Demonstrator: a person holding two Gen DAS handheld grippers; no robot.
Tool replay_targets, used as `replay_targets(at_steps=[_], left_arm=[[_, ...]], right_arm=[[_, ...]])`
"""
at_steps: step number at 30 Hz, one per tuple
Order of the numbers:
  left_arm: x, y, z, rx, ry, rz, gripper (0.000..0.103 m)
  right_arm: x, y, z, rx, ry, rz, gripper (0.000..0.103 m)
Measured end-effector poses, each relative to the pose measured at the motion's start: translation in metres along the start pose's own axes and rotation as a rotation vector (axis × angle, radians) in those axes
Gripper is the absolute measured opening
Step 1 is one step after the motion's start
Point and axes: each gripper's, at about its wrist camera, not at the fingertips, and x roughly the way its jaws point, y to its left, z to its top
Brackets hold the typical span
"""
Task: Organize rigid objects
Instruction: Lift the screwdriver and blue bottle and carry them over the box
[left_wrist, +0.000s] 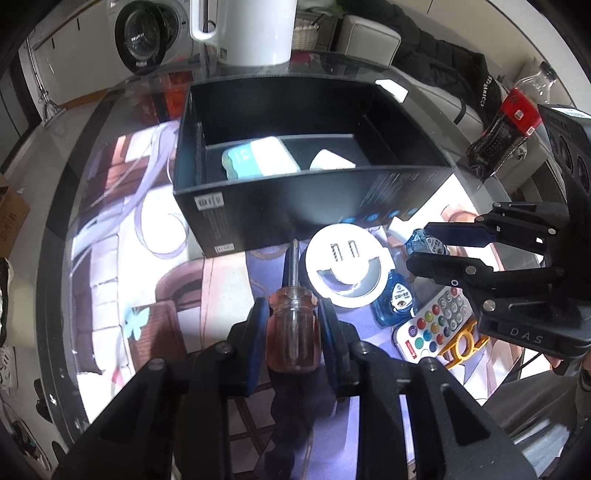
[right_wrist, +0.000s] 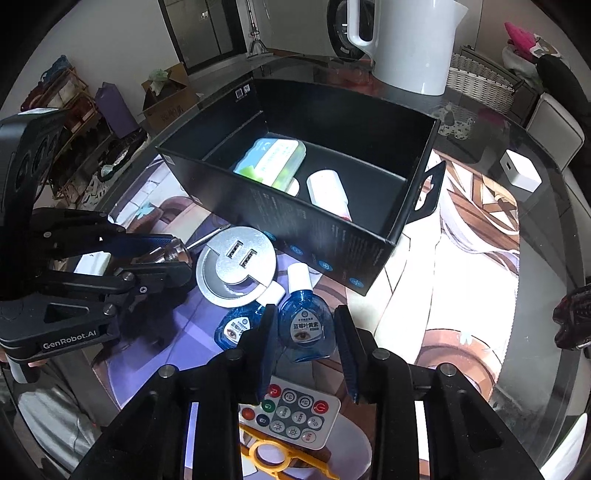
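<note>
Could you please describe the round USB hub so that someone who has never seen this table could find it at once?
Start at the big black box on the glass table. Just in front of its near wall lies the round USB hub, a silver-white disc between the screwdriver in the left gripper and two blue eye-drop bottles. It alone is round, with two USB slots on top.

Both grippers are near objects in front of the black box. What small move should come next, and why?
Probably lift the left gripper and carry its screwdriver forward over the black box. Its fingers already clamp the amber handle, and the tip points at the box's near wall. The right gripper only straddles a blue eye-drop bottle, with gaps at both fingers, so it can close afterwards.
</note>
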Motion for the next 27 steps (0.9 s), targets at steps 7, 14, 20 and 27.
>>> replay_targets(at_steps=[7, 14, 20, 27], left_arm=[[-0.039, -0.008, 0.001, 0.035, -0.168, -0.004, 0.025], [-0.076, -0.011, 0.001, 0.051, -0.352, 0.016, 0.025], [-0.106, -0.015, -0.002, 0.072, -0.536, 0.045, 0.025], [-0.137, -0.029, -0.02, 0.14, -0.76, 0.122, 0.025]], right_arm=[[-0.04, 0.015, 0.001, 0.003, -0.153, 0.01, 0.03], [-0.076, 0.029, 0.003, -0.005, -0.328, -0.013, 0.03], [-0.105, 0.039, -0.001, -0.016, -0.526, -0.065, 0.03], [-0.144, 0.062, -0.03, -0.043, -0.83, -0.173, 0.03]])
